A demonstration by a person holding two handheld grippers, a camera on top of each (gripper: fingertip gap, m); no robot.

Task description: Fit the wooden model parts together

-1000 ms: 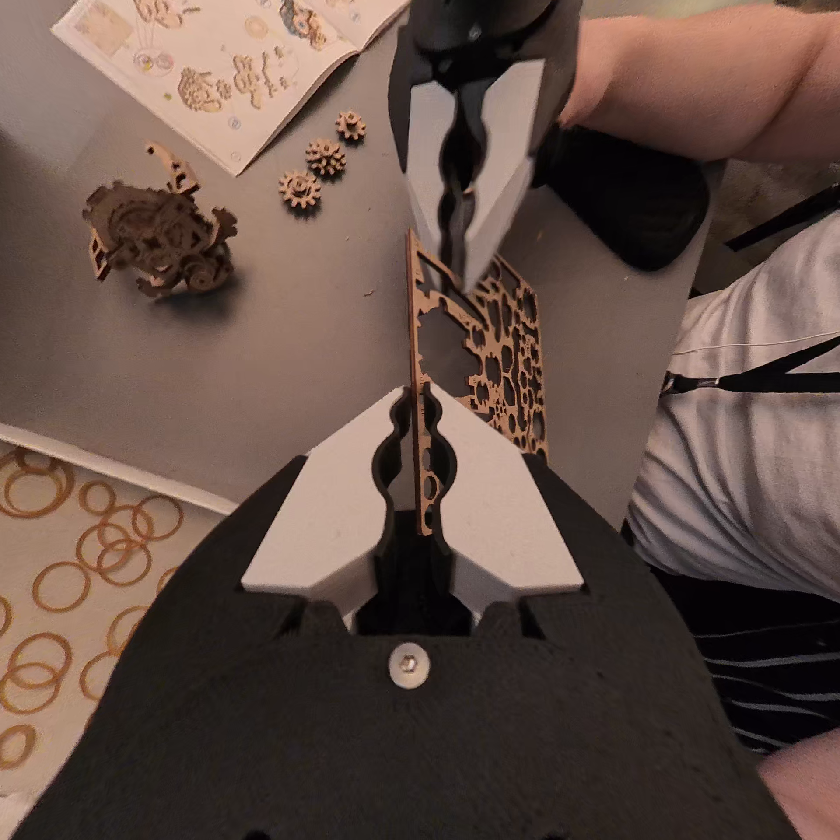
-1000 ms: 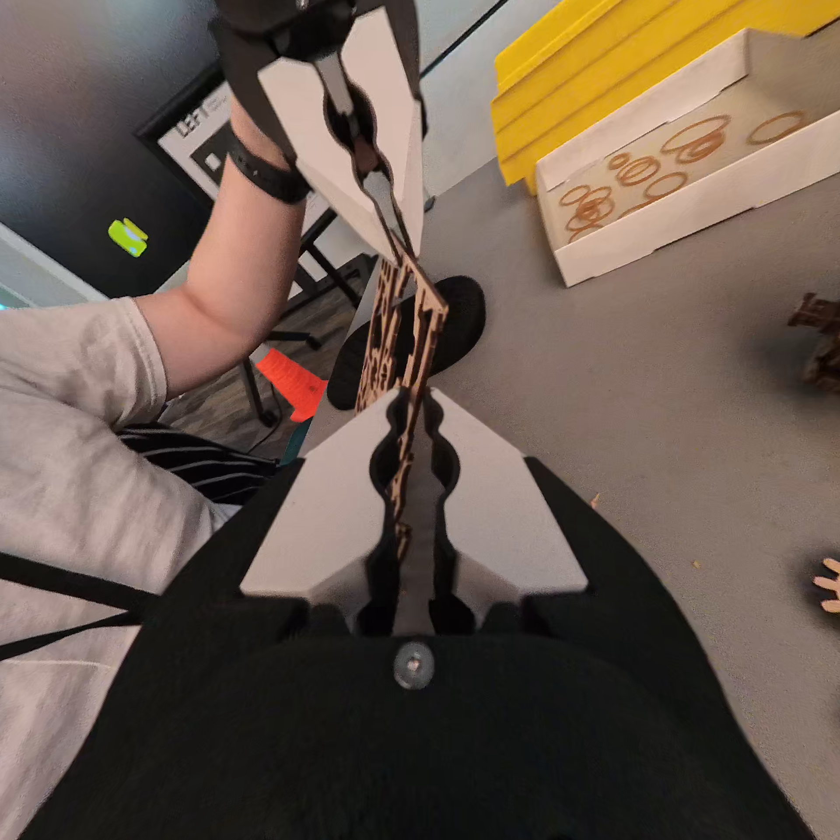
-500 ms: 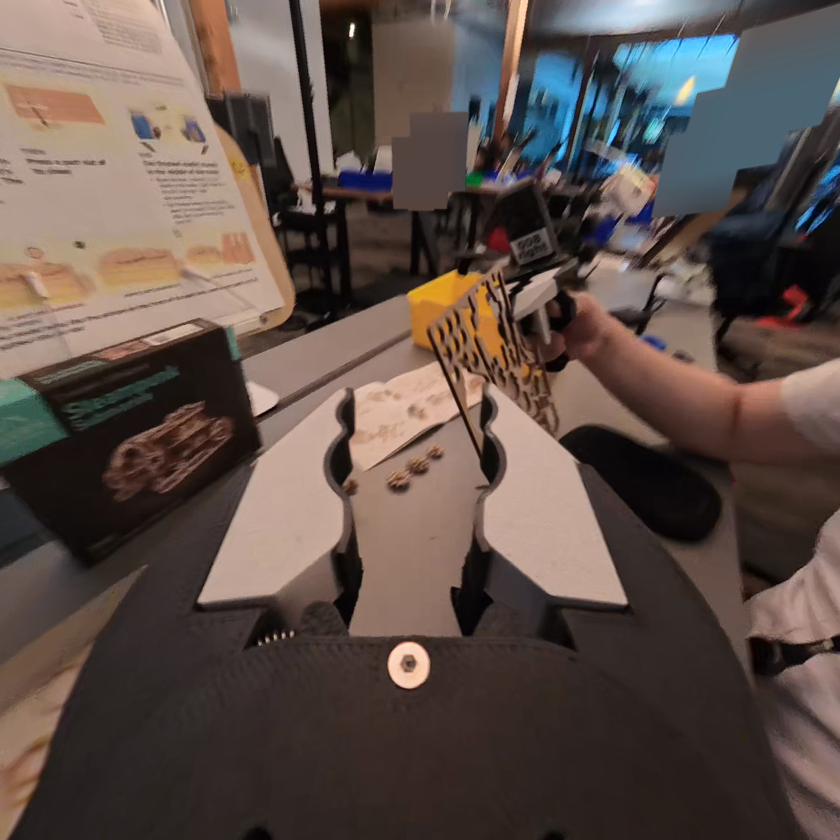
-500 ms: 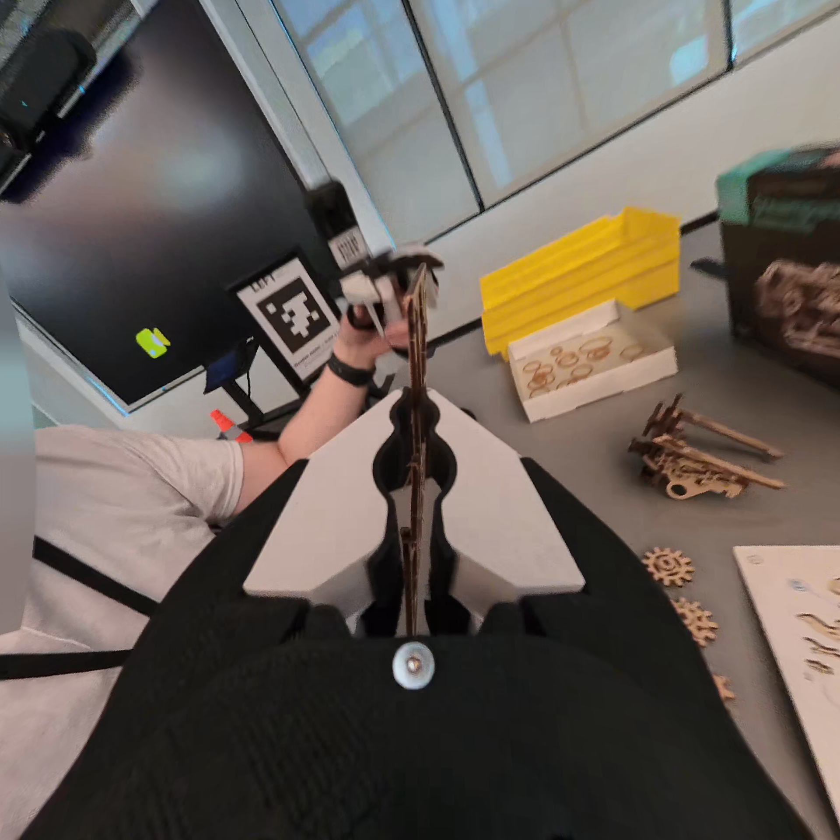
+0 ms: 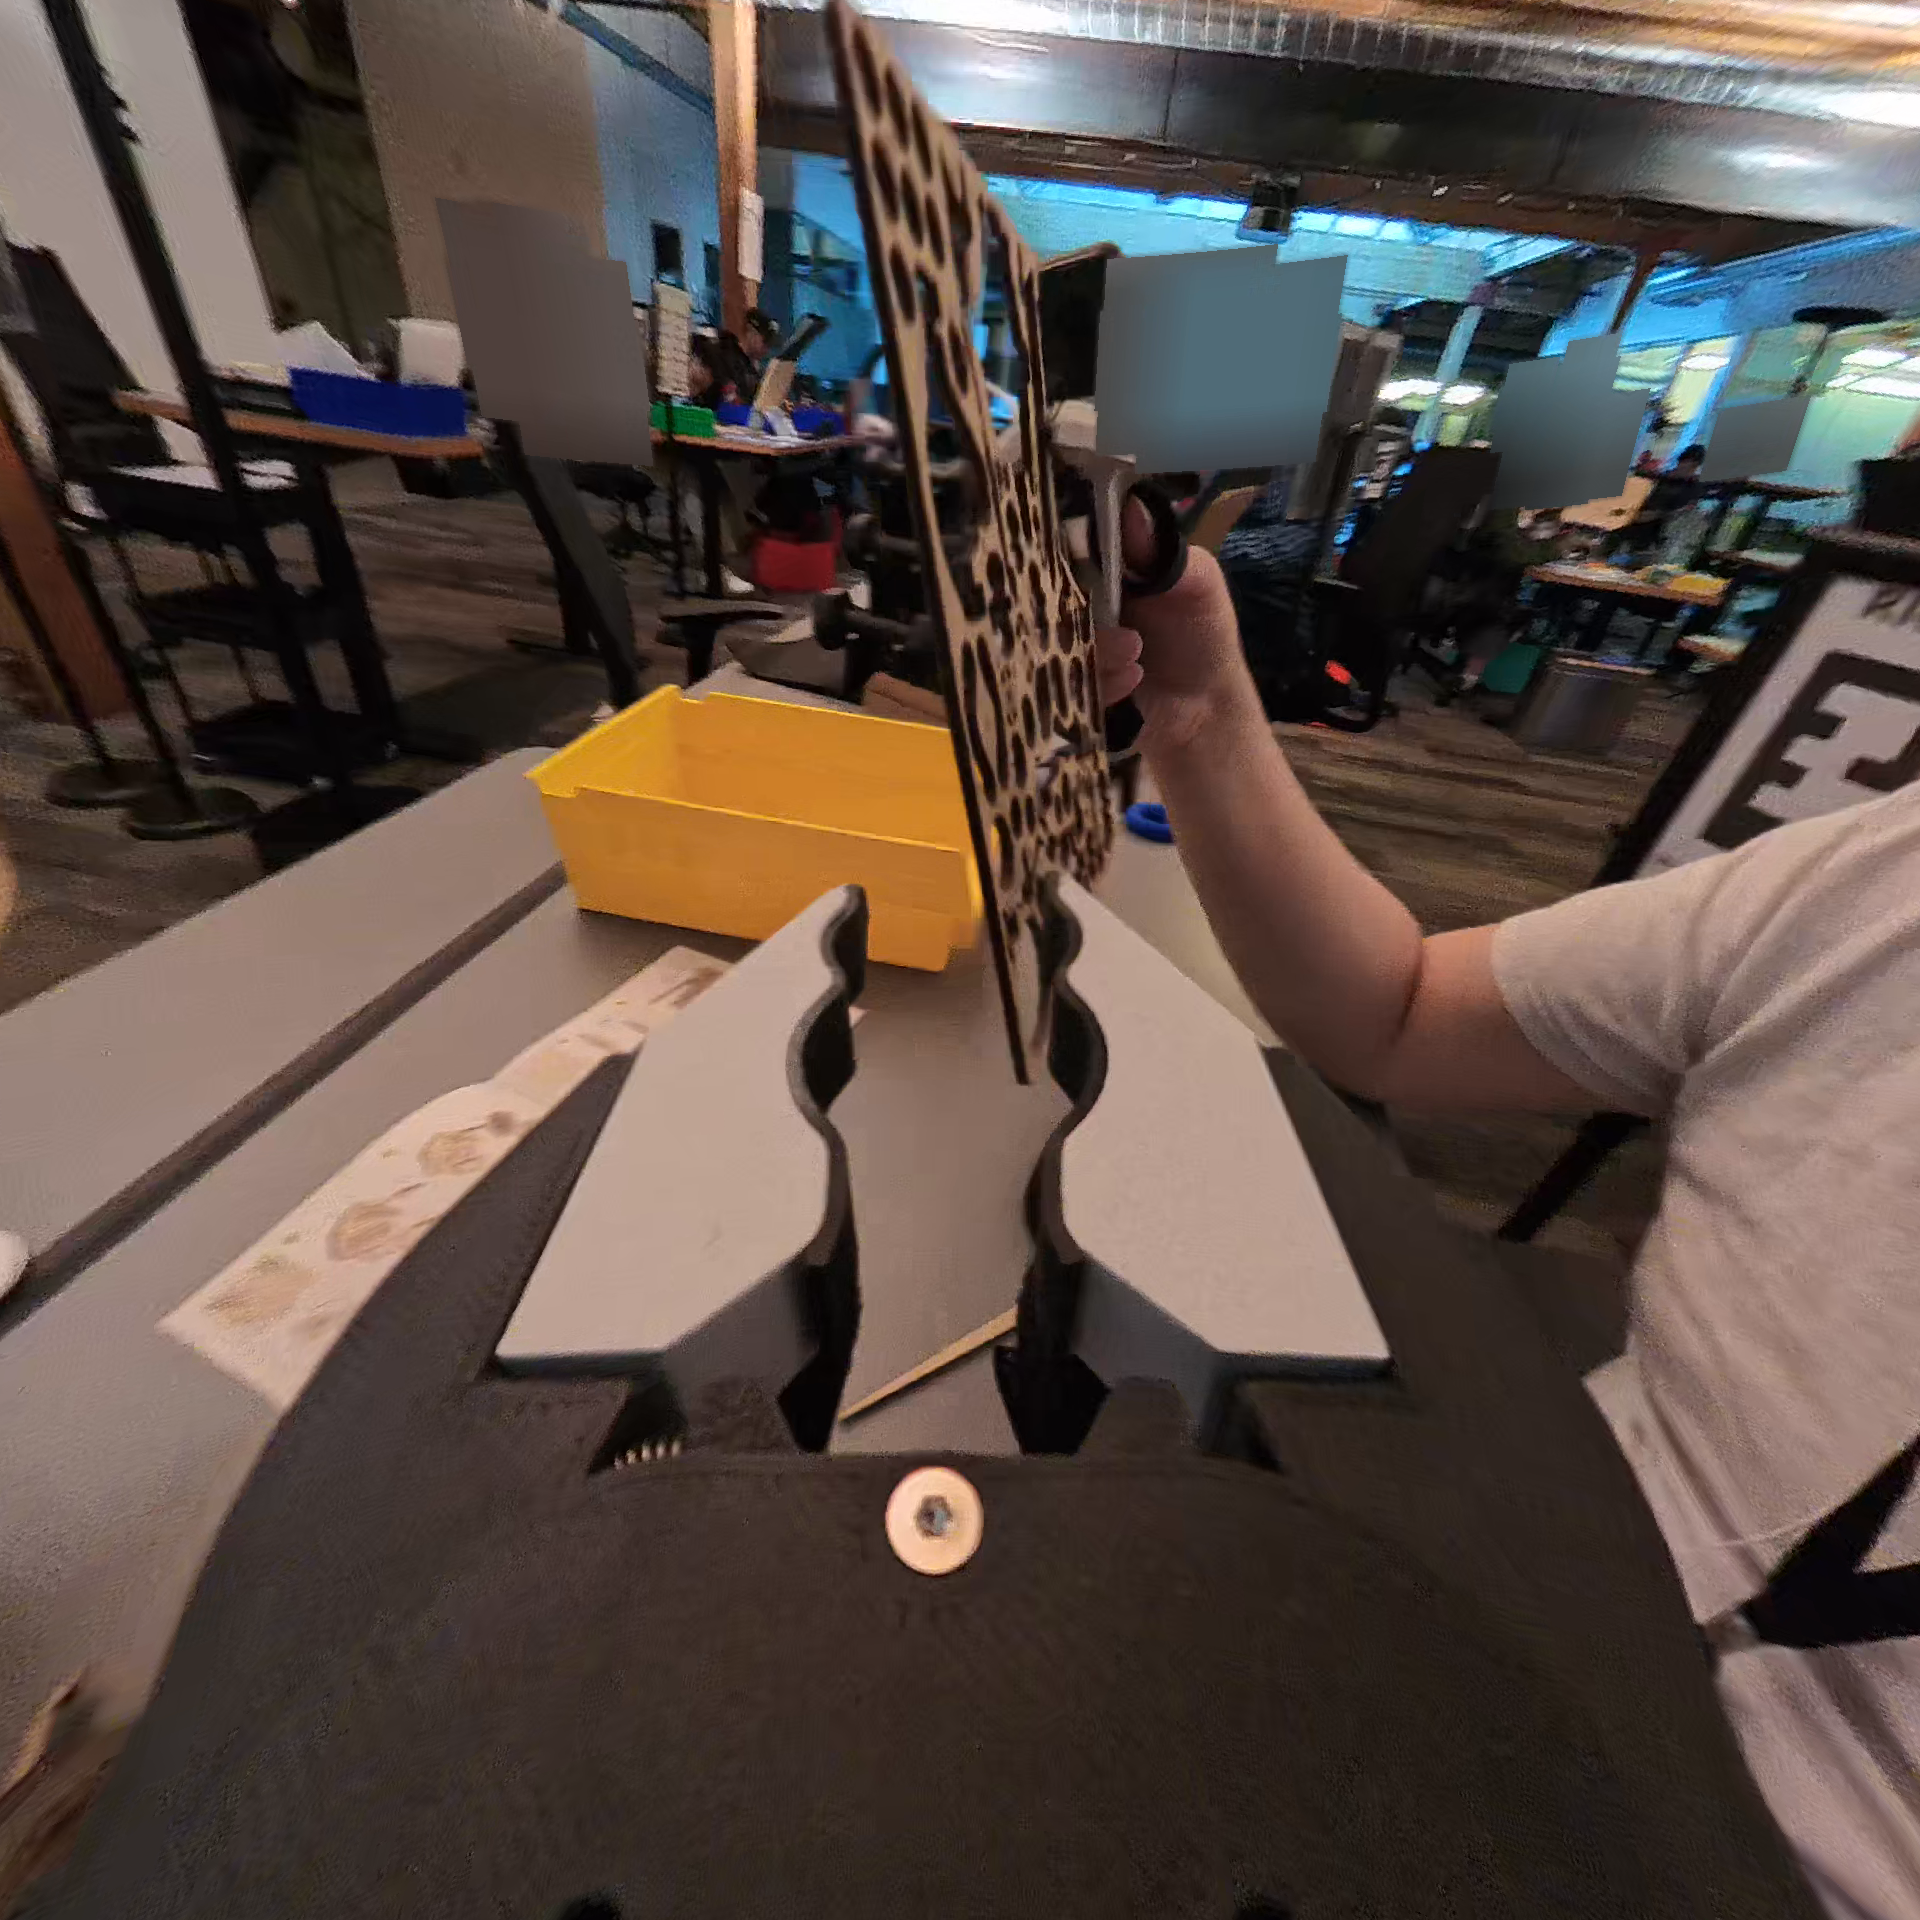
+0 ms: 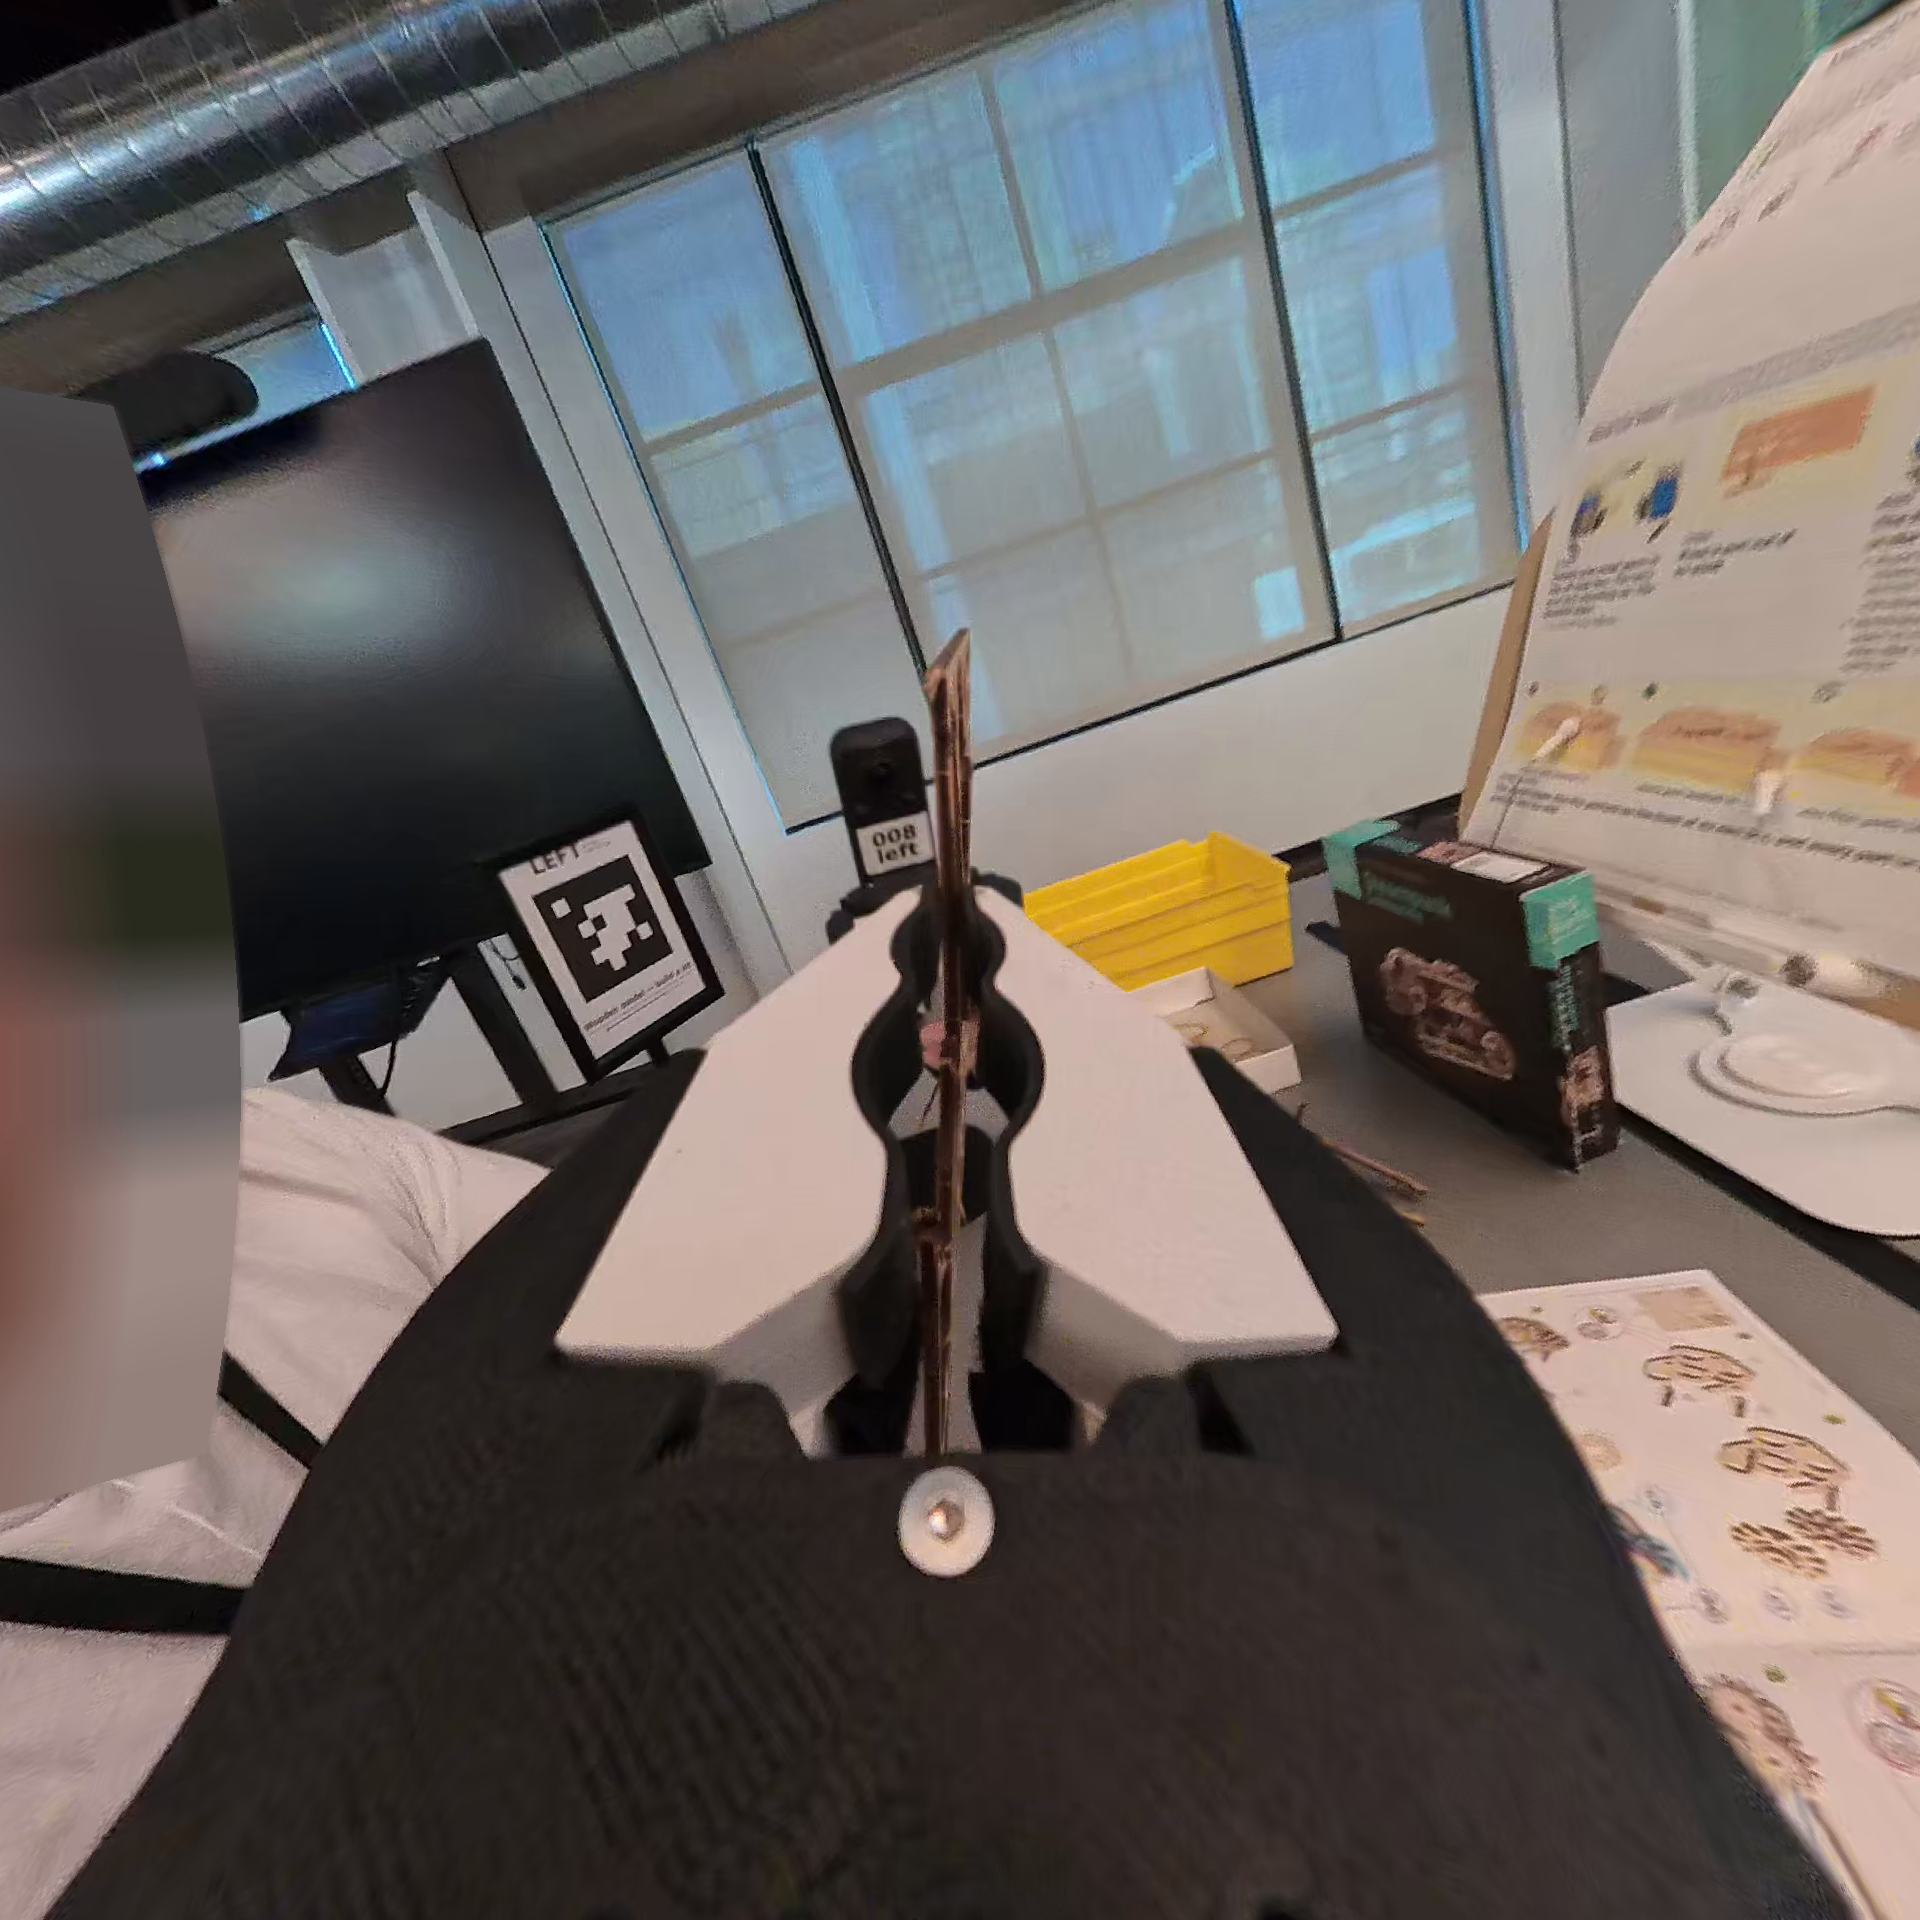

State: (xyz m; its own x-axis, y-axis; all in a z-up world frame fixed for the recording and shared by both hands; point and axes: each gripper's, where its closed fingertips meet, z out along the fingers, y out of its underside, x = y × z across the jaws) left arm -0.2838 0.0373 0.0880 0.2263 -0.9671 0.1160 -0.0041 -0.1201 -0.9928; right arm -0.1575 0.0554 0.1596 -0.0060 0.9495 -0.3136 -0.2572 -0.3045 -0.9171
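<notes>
Wooden parts sheet (image 5: 1023, 623) is now held only by the right gripper (image 6: 951, 914), clamped edge-on between its fingers and raised upright above the grey table (image 5: 260, 997); a second ago both grippers pinched it. Left gripper (image 5: 956, 914) has let go, fingers spread apart, sheet's lower corner just beside its right finger.

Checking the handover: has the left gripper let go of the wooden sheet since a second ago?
Yes. The left gripper stands open above the grey table; only the right gripper clamps the wooden sheet.
</notes>
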